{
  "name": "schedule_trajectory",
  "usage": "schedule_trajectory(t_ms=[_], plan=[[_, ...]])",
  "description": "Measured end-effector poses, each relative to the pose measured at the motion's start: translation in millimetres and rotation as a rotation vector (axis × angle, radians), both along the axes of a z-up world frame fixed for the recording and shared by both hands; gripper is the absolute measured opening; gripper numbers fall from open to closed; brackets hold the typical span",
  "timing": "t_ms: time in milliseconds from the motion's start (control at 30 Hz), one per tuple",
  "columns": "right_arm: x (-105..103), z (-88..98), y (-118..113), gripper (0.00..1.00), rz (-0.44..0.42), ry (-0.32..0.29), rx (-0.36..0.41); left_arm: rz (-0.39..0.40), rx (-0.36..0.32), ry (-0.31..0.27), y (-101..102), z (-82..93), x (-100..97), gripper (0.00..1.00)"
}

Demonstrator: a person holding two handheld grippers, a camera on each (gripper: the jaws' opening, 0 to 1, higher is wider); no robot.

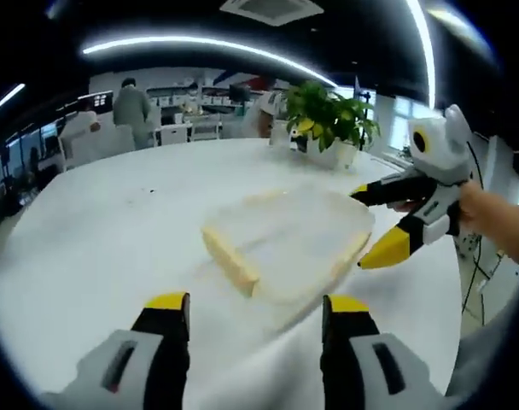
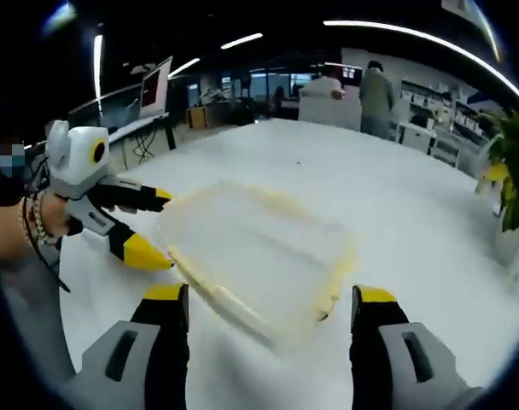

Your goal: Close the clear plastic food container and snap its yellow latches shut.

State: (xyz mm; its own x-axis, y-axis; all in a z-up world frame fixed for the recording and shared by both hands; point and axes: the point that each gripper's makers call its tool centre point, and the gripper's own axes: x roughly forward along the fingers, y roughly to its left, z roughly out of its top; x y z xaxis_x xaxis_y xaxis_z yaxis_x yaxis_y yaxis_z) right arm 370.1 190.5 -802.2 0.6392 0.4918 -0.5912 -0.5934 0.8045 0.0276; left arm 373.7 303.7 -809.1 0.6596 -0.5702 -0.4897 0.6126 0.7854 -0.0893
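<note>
In the left gripper view, the left gripper [image 1: 255, 312] rises from the bottom edge with its grey, yellow-tipped jaws spread wide and empty. Ahead of them the clear plastic food container [image 1: 285, 243] lies flat on the round white table [image 1: 97, 231], its lid frosted and smooth, with a pale yellow latch [image 1: 230, 258] running along the near left edge. To the right, the right gripper [image 1: 387, 222], held in a person's hand [image 1: 480, 205], reaches the container's far right corner; its jaws are parted, and whether they touch the rim cannot be told. Behind it stands a leafy potted plant [image 1: 328, 120] in a white pot.

In the right gripper view, the left gripper [image 2: 153, 226] comes in from the left beside the blurred container [image 2: 255, 252], and the right gripper [image 2: 268, 320] shows its own jaws spread below. The table is matte and pale; beyond it are office desks, monitors [image 2: 131, 102], ceiling light strips and standing people [image 2: 377, 98].
</note>
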Motion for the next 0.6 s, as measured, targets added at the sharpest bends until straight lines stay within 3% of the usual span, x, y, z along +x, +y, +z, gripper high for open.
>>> schedule_trajectory(t_ms=[100,200,400,600], plan=[[3,-3.7,0,0.65,0.0,0.003,-0.018,-0.03,0.045,-0.013,-3,-2.3,-1.3,0.53],[4,-5.2,2,0.61,0.002,-0.02,-0.045,-0.068,0.063,-0.036,-8,-2.6,-1.9,0.36],[9,-7.7,7,0.56,0.007,-0.016,-0.033,-0.045,0.081,-0.058,4,-4.6,6.9,0.36],[25,-8.8,26,0.53,0.042,-0.013,-0.052,-0.025,0.107,-0.06,25,-6.6,23.1,0.34]])
